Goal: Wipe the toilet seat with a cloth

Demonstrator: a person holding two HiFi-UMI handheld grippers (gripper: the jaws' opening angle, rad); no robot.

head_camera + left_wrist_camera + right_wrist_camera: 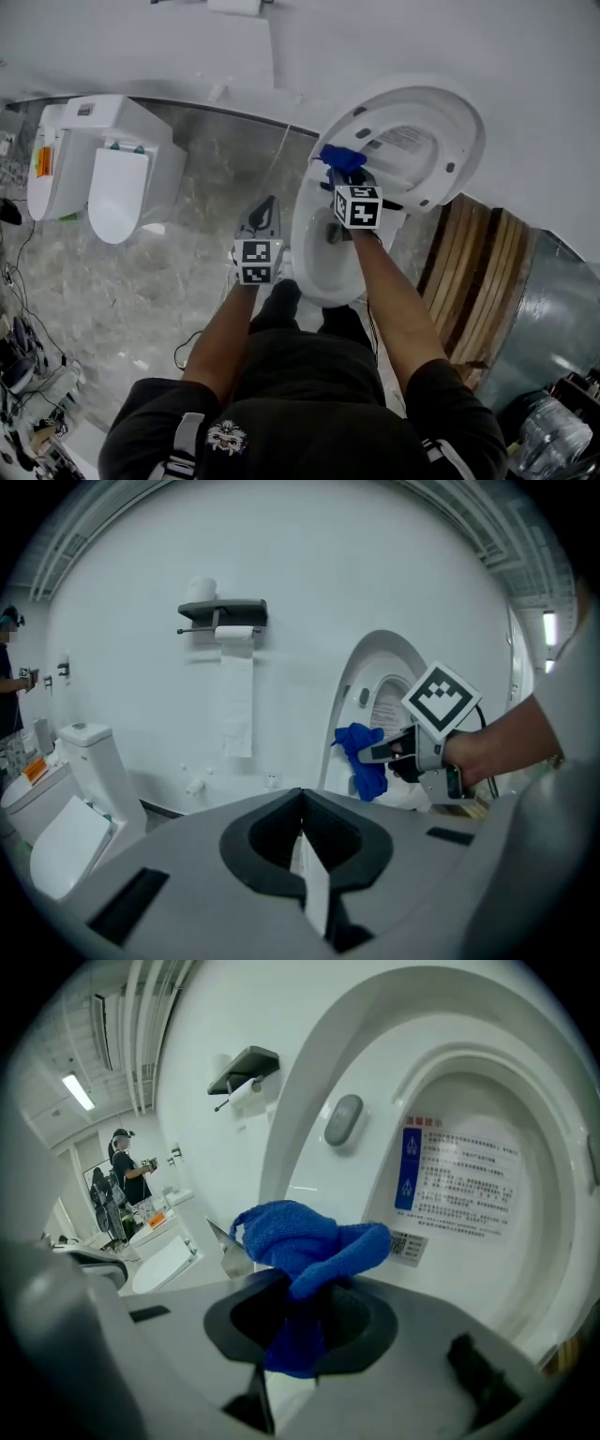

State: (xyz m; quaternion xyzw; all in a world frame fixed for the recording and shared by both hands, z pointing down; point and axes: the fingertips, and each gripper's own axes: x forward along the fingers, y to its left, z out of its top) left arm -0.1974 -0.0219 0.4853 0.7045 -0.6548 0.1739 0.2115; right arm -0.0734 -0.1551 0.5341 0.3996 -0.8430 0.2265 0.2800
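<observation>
The white toilet (314, 258) stands just ahead of my legs with its lid (417, 141) raised against the wall. My right gripper (345, 173) hangs over the back of the bowl, shut on a bunched blue cloth (342, 157). In the right gripper view the cloth (305, 1241) bulges out above the jaws, close before the lid's labelled underside (469, 1176). My left gripper (265, 217) is to the left of the bowl, over the floor, shut with nothing in it. The left gripper view shows its jaws (302, 841) pressed together, and the cloth (364, 759) in the other gripper further off.
A second white toilet (112, 173) stands at the left on the marbled floor. A paper holder with a hanging roll (225, 621) is on the wall. Wooden slats (478, 272) and a metal panel lie to the right. A person (131, 1171) stands far off.
</observation>
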